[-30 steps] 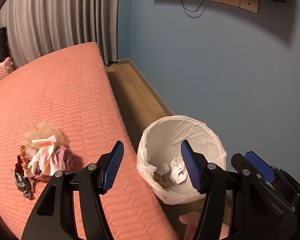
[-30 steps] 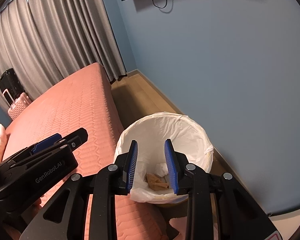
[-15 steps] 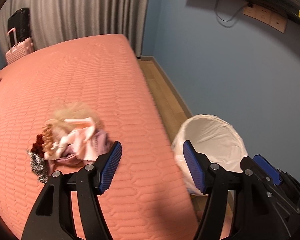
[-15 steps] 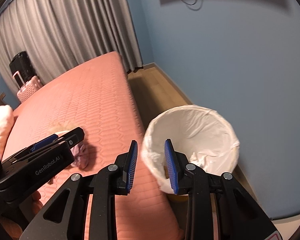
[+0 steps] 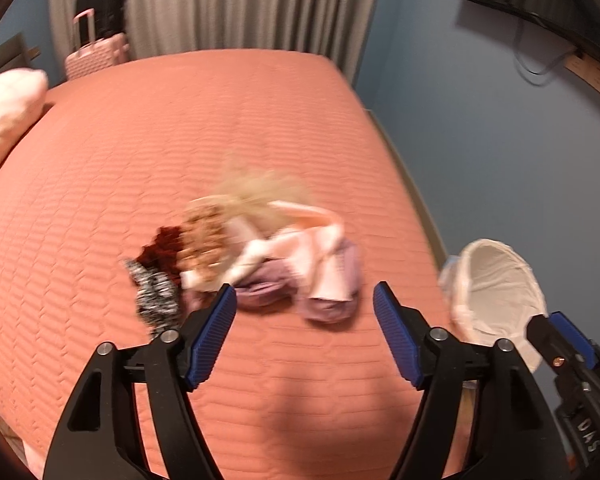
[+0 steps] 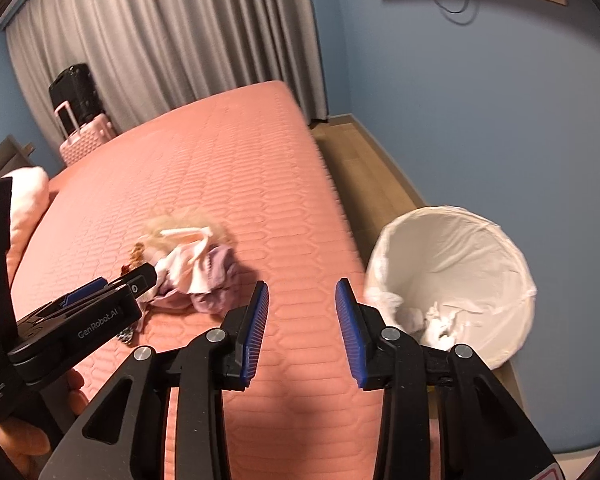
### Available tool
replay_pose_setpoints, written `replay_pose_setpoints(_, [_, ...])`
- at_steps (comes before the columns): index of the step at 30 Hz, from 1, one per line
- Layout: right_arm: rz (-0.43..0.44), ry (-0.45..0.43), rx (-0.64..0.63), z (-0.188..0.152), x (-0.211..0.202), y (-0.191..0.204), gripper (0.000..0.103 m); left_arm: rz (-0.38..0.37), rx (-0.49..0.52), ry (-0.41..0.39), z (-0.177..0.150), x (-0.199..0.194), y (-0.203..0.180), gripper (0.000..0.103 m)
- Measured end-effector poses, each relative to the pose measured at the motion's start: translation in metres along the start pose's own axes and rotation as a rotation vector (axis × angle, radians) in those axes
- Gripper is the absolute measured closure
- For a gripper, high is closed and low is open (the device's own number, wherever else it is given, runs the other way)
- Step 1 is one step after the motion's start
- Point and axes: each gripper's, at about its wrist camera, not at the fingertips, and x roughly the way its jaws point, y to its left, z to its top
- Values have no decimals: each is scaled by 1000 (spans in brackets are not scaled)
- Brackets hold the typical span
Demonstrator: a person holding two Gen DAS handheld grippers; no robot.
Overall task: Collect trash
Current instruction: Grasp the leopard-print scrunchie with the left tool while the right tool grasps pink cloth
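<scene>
A heap of scraps (image 5: 256, 256), pink, purple, dark red and black-and-white cloth with blond fluff, lies on the salmon bed (image 5: 180, 128). My left gripper (image 5: 304, 336) hovers just short of the heap, its jaws opening and nothing between them. In the right wrist view the same heap (image 6: 188, 268) sits left of centre, partly behind the left gripper (image 6: 100, 304). My right gripper (image 6: 302, 332) hangs over the bed edge, jaws opening and empty. The white-lined bin (image 6: 456, 276) stands on the floor to its right, crumpled paper inside; the bin (image 5: 496, 296) also shows in the left wrist view.
A pink suitcase (image 6: 86, 140) with a black case on top stands by the grey curtain (image 6: 160, 48) beyond the bed. A pale pillow (image 6: 28, 200) lies at the bed's left end. The blue wall (image 6: 480, 120) runs close behind the bin, past a strip of wood floor (image 6: 364, 172).
Both grippers swung left from above the bin to over the bed. The heap now lies just ahead of the left gripper. Both pairs of jaws stand wider apart.
</scene>
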Motion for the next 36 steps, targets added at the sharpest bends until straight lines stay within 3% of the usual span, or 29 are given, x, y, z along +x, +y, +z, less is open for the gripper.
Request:
replay_pose_setpoints(10, [59, 66, -63, -4, 34, 57, 67, 95, -118, 53, -5, 28, 84, 33])
replay_pose_setpoints(22, [95, 136, -96, 7, 91, 106, 66, 97, -181, 129, -11, 62, 132, 34])
replay_pose_setpoints(28, [99, 160, -88, 17, 118, 118, 66, 61, -198, 164, -13, 79, 143, 48])
replay_pose_setpoints(33, [95, 191, -84, 18, 142, 124, 67, 13, -214, 189, -15, 91, 151, 77])
replay_pose_setpoints(36, [99, 210, -85, 15, 150, 125, 84, 0, -207, 188, -15, 92, 148, 88])
